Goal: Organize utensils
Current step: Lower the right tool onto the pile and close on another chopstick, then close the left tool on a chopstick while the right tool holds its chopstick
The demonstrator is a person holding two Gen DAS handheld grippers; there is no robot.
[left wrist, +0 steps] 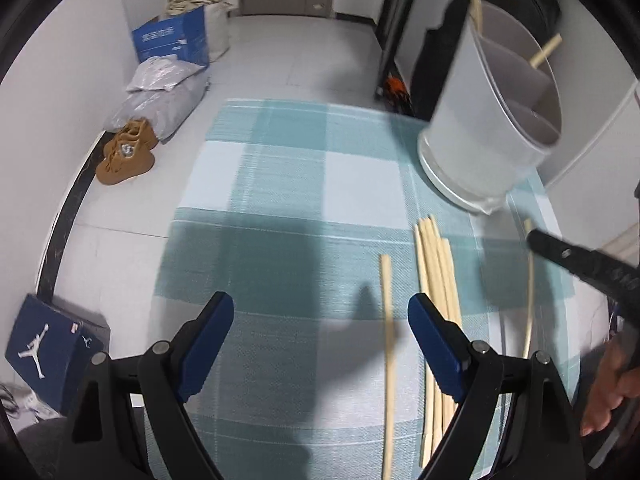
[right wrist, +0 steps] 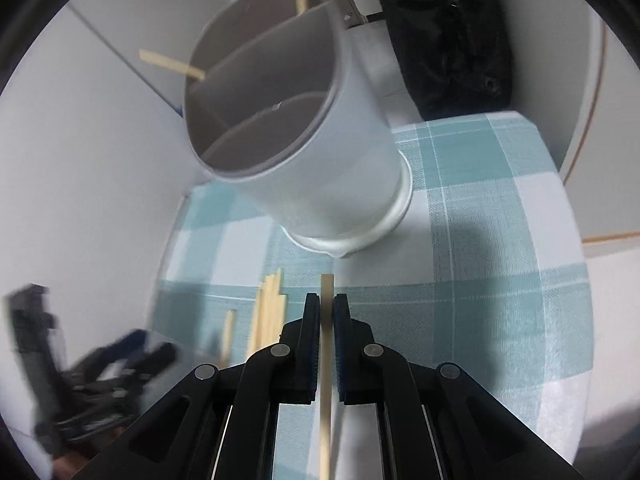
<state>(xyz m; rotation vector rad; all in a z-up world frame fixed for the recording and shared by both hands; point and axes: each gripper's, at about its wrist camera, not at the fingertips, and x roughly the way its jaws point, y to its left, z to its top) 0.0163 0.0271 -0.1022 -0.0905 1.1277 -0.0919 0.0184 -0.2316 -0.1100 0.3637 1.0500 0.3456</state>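
You are working over a teal-and-white checked cloth [left wrist: 288, 184] on a table, with pale floor tiles beyond it where a blue carton [left wrist: 172, 42], grey bags [left wrist: 160, 100], brown shoes [left wrist: 126, 156] and a navy shoebox [left wrist: 48, 354] lie. Your left gripper [left wrist: 320, 320] has its fingers spread wide over the cloth beside the loose chopsticks [left wrist: 438, 280], while your right gripper [right wrist: 327, 312] pinches one chopstick [right wrist: 326, 364] just before the divided grey holder [right wrist: 280, 132]. Two sticks already stand in the holder; motion blur smears the left gripper in the right view, and the held stick's lower end is cut off.
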